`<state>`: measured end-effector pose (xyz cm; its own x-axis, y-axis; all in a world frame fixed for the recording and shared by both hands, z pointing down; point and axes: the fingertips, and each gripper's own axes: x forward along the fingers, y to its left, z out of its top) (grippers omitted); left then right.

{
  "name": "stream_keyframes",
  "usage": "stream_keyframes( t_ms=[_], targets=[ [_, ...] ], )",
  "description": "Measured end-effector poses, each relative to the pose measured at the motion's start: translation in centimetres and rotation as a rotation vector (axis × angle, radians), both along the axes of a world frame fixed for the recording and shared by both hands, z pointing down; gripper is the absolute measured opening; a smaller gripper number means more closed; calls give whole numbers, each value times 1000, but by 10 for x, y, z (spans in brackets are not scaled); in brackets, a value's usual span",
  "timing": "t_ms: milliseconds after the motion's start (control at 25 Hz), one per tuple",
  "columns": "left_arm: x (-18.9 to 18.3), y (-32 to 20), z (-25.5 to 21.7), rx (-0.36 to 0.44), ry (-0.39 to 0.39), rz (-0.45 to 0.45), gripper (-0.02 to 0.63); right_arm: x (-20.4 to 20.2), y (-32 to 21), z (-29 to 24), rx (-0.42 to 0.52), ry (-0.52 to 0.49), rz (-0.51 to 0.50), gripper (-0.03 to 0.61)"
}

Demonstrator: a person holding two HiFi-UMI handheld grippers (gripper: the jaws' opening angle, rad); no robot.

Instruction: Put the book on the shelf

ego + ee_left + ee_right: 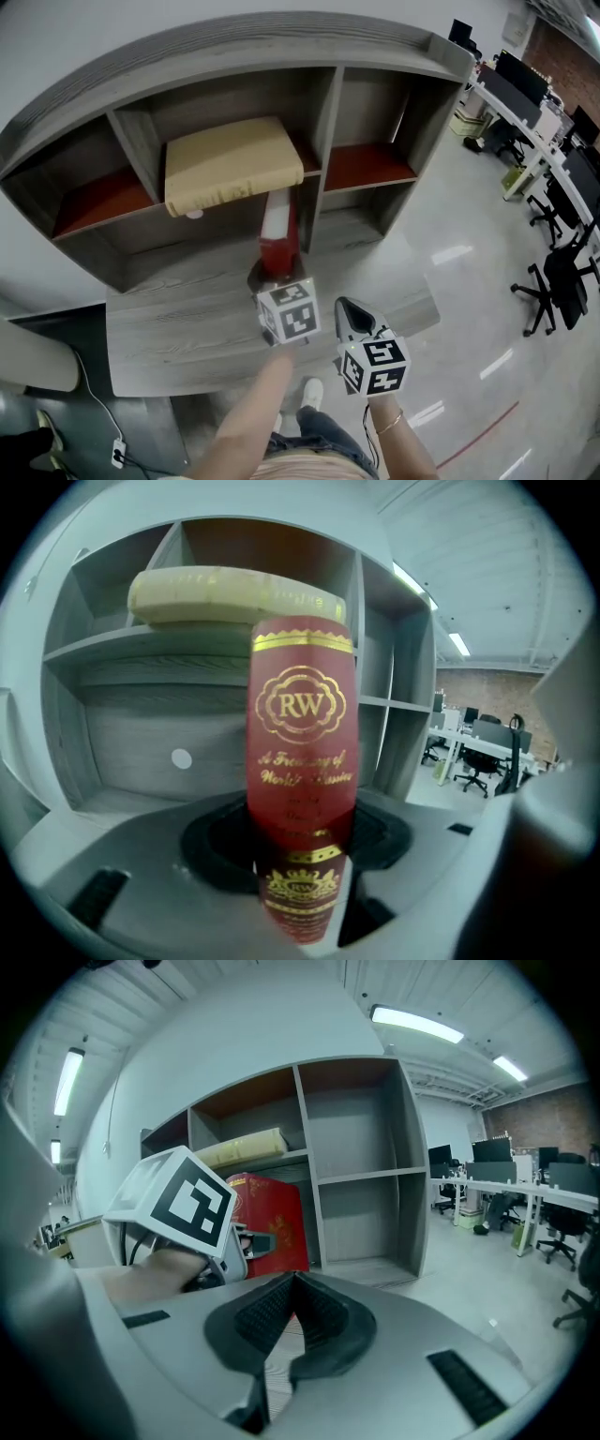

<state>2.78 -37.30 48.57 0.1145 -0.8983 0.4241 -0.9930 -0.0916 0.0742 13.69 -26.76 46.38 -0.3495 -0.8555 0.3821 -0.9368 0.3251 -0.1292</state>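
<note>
**Red book held in front of the shelf, not yet placed**

The left gripper (274, 277) has its jaws closed on the lower part of the red book (300, 752) and holds it upright, with the gold-printed spine toward the person. The book is above the grey bench (169, 337), just before the middle lower opening of the shelf (281, 37). On the board over that opening lies a cream book (230, 164), flat. The right gripper (292, 1288) is beside the left one, a little behind. Its jaws are pressed together and hold nothing.

I judge that the carrying step is almost finished and the placing step comes now. The next move calls for pushing the book straight into the opening under the cream book. It must stand on its bottom edge before the jaws spread. The right gripper could steady it if it leans.
</note>
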Motion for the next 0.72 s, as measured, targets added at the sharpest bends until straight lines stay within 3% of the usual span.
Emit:
stream_keyframes(
  t_ms=[360, 720],
  targets=[
    [9, -39, 1, 13, -16, -34, 235, 15, -50, 5, -16, 9, 4, 9],
    [17, -57, 5, 36, -39, -59, 235, 24, -63, 13, -39, 17, 7, 9]
  ],
)
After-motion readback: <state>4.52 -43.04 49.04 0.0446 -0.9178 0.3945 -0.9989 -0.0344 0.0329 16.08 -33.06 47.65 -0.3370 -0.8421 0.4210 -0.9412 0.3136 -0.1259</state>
